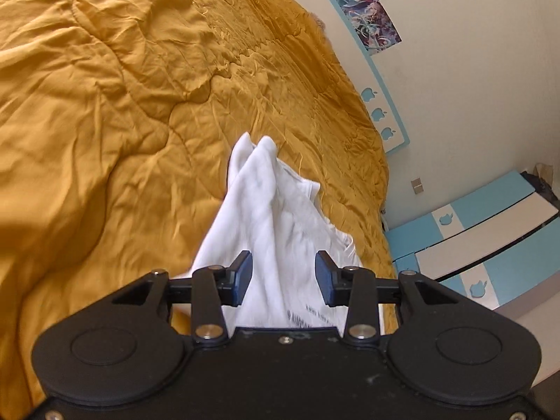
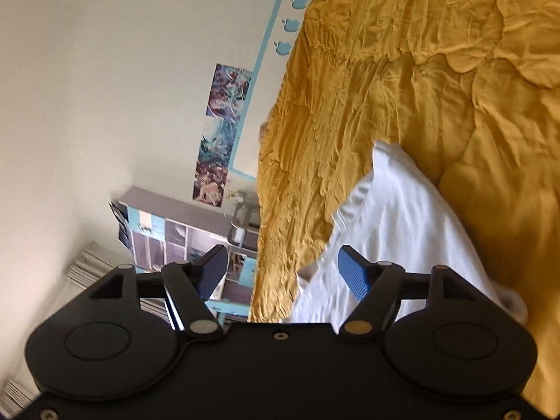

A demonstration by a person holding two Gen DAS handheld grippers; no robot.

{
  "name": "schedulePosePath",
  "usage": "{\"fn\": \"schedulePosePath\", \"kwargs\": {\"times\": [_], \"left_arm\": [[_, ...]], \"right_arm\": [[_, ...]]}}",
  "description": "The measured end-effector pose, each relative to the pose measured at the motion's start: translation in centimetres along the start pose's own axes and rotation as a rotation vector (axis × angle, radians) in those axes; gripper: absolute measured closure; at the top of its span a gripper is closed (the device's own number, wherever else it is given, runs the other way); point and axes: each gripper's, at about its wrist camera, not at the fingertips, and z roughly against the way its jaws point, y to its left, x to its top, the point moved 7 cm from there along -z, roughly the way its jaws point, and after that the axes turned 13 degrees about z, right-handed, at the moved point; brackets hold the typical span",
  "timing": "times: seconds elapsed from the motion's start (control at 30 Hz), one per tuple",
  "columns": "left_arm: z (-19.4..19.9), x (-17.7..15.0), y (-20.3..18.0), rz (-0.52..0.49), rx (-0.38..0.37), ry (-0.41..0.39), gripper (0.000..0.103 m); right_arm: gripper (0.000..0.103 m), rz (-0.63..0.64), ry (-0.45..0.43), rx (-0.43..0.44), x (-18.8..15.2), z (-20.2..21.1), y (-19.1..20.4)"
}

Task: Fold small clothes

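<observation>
- From the left wrist view we see the left hand-held gripper [image 1: 283,278] with its blue pads apart over a white garment [image 1: 269,217], gripping nothing; the cloth rises in a bunched, two-pointed peak ahead of the pads.
- Only this view shows dark printed lettering on the garment near the gripper body; it is too blurred for us to read.
- From the right wrist view we see the right hand-held gripper [image 2: 283,273], jaws likewise spread wide and empty, the garment [image 2: 402,224] lying partly under its right finger [image 2: 353,273].
- Only the right view shows a ribbed hem or collar edge on the white cloth, and a stack of papers [image 2: 91,262] on the floor by the wall.
- The garment lies on a bed covered by a wrinkled mustard-yellow quilt [image 1: 122,105], near the quilt's edge.
- Beside the bed we note a white headboard panel [image 1: 381,105] trimmed in light blue with three apple-shaped cutouts, and posters [image 1: 371,17] on the cream wall.
- A blue-and-white cabinet [image 1: 490,241] with the same apple cutouts stands by the bed in the left view; the right view shows a shelf unit [image 2: 182,234] pasted with pictures.
</observation>
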Motion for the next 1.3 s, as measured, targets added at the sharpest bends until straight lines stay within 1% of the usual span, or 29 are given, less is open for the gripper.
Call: {"fn": "schedulePosePath", "kwargs": {"times": [0.1, 0.17, 0.23, 0.27, 0.3, 0.37, 0.43, 0.53, 0.57, 0.63, 0.67, 0.8, 0.83, 0.87, 0.9, 0.93, 0.97, 1.03, 1.13, 1.2, 1.3], "left_arm": [[0.2, -3.0, 0.9, -0.032, 0.105, 0.004, 0.062], [-0.5, -4.5, 1.8, -0.007, 0.126, 0.040, 0.062], [-1.5, -5.2, 2.8, 0.059, 0.122, 0.079, 0.062], [-2.2, -5.4, 3.3, 0.085, 0.127, 0.094, 0.062], [-2.7, -5.3, 3.5, 0.092, 0.133, 0.086, 0.062], [-3.5, -4.9, 3.7, 0.106, 0.141, 0.058, 0.062], [-4.1, -4.1, 3.8, 0.134, 0.137, 0.015, 0.060], [-4.9, -3.1, 4.1, 0.206, 0.141, -0.008, 0.060], [-5.2, -2.6, 3.9, 0.222, 0.132, -0.020, 0.062], [-5.5, -2.5, 3.7, 0.230, 0.102, -0.022, 0.072], [-5.7, -2.4, 3.6, 0.230, 0.087, -0.016, 0.093], [-5.3, -2.7, 3.7, 0.250, 0.068, -0.023, 0.092], [-5.2, -2.7, 3.6, 0.246, 0.066, -0.028, 0.092], [-5.3, -2.7, 3.5, 0.241, 0.067, -0.036, 0.092], [-5.1, -2.8, 3.4, 0.232, 0.072, -0.045, 0.092], [-4.9, -3.0, 3.3, 0.221, 0.076, -0.057, 0.092], [-4.6, -3.2, 3.2, 0.215, 0.075, -0.072, 0.092], [-4.0, -3.5, 2.8, 0.213, 0.060, -0.113, 0.093], [-2.8, -4.1, 1.1, 0.167, 0.017, -0.167, 0.093], [-2.1, -4.4, -0.3, 0.136, -0.007, -0.178, 0.094], [-0.5, -5.1, -2.1, 0.129, -0.055, -0.184, 0.094]], "right_arm": [[0.031, 0.031, 0.068, -0.092, -3.3, 2.2, 0.7], [0.031, 0.024, 0.100, -0.176, -4.8, 3.2, 0.2], [0.031, -0.018, 0.129, -0.249, -5.9, 3.8, -1.2], [0.031, -0.046, 0.141, -0.273, -6.1, 3.9, -1.9], [0.031, -0.079, 0.157, -0.301, -6.3, 3.9, -3.0], [0.032, -0.116, 0.161, -0.321, -6.2, 3.5, -4.3], [0.032, -0.125, 0.139, -0.332, -5.7, 2.9, -5.1], [0.032, -0.114, 0.103, -0.378, -4.5, 1.6, -5.9], [0.032, -0.105, 0.091, -0.400, -4.1, 1.1, -6.2], [0.032, -0.099, 0.083, -0.423, -3.6, 0.1, -6.6], [0.032, -0.098, 0.082, -0.425, -3.5, -0.3, -6.8], [0.031, -0.072, 0.094, -0.419, -3.3, -1.6, -6.4], [0.034, -0.061, 0.092, -0.418, -3.2, -1.8, -6.2], [0.040, -0.052, 0.089, -0.424, -3.2, -1.8, -6.2], [0.060, -0.043, 0.092, -0.443, -3.2, -2.0, -6.3], [0.083, -0.036, 0.096, -0.458, -3.2, -2.1, -6.4], [0.087, -0.043, 0.091, -0.457, -3.2, -2.1, -6.6], [0.088, -0.064, 0.080, -0.445, -3.1, -2.1, -6.7], [0.089, -0.045, 0.056, -0.422, -2.4, -1.7, -5.7], [0.090, -0.007, 0.038, -0.405, -1.5, -1.5, -4.2], [0.090, 0.054, -0.001, -0.374, -0.1, -0.4, -1.6]]}}
